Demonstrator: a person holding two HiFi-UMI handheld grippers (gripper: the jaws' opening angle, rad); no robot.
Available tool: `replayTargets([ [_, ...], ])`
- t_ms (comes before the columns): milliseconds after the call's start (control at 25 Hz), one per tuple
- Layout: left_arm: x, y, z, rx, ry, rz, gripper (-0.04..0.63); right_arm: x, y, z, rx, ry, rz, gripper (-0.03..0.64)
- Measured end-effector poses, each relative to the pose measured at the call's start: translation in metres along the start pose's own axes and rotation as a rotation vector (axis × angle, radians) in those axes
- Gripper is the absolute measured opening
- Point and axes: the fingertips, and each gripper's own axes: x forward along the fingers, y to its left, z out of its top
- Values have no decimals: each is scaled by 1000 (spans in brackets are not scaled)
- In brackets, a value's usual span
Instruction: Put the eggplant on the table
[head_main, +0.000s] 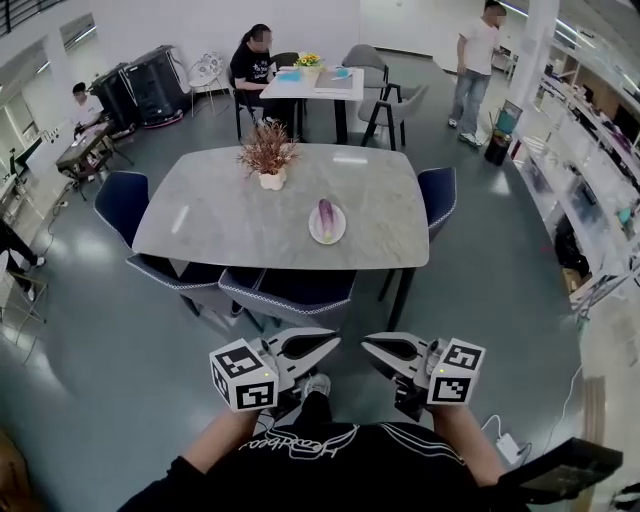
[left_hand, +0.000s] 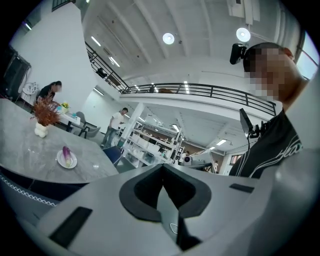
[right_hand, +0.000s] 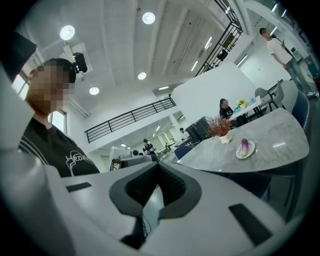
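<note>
both closed, left tongs (head_main: 335, 341), right tongs (head_main: 365, 343), held low, pointing inward

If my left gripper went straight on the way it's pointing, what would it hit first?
Probably the right gripper: their tongs point at each other, though depth is unclear.

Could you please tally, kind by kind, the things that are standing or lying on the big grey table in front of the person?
eggplant: 1
plate: 1
potted plant: 1
Total: 3
</note>
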Motion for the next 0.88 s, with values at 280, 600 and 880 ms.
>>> replayTargets([
  [280, -12, -30, -10, 14, -16, 4, 9, -13, 25, -13, -20, 3, -3, 6],
  [600, -9, -58, -13, 55, 1, -12, 9, -34, 38, -16, -42, -22, -49, 6],
  [880, -7, -77, -17, 83, 17, -24, 9, -50, 49, -21, -41, -51, -62, 6],
])
